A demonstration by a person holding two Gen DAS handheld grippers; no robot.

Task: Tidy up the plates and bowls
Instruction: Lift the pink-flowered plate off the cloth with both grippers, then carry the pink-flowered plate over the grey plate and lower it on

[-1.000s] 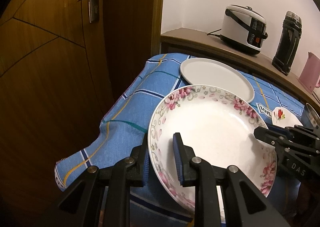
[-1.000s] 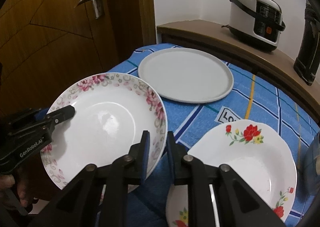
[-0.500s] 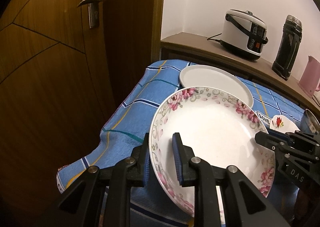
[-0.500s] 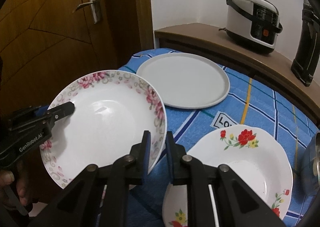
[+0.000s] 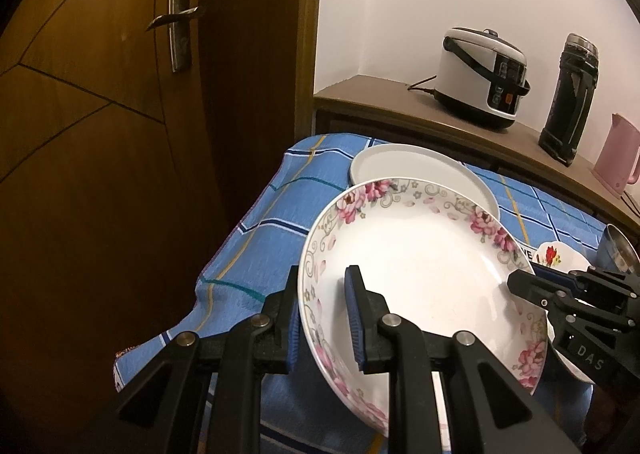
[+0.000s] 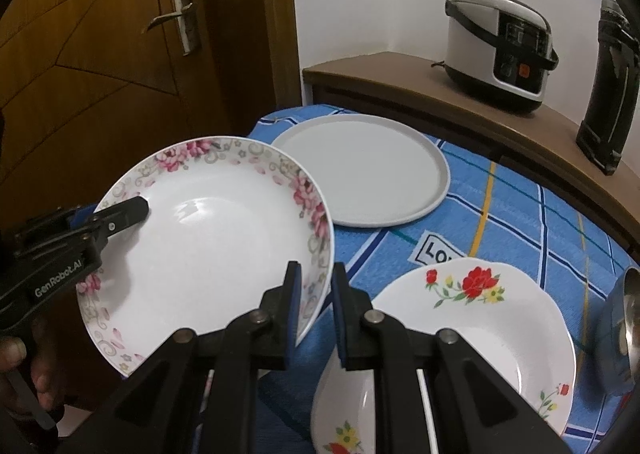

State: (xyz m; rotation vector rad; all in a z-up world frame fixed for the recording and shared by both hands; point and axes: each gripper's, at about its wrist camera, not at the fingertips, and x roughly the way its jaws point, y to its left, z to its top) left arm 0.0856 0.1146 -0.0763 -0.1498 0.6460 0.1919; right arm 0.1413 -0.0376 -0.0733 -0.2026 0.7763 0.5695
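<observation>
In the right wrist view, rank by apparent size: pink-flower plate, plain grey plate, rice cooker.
1. pink-flower plate, though it is held nearest the camera
2. plain grey plate
3. rice cooker, which stands farthest back

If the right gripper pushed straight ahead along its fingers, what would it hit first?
Nothing new at once: the right gripper is shut on the pink plate's rim, so the plate would travel with it. Ahead lies the grey plate on the tablecloth; probably that first, though depth is unclear.
</observation>
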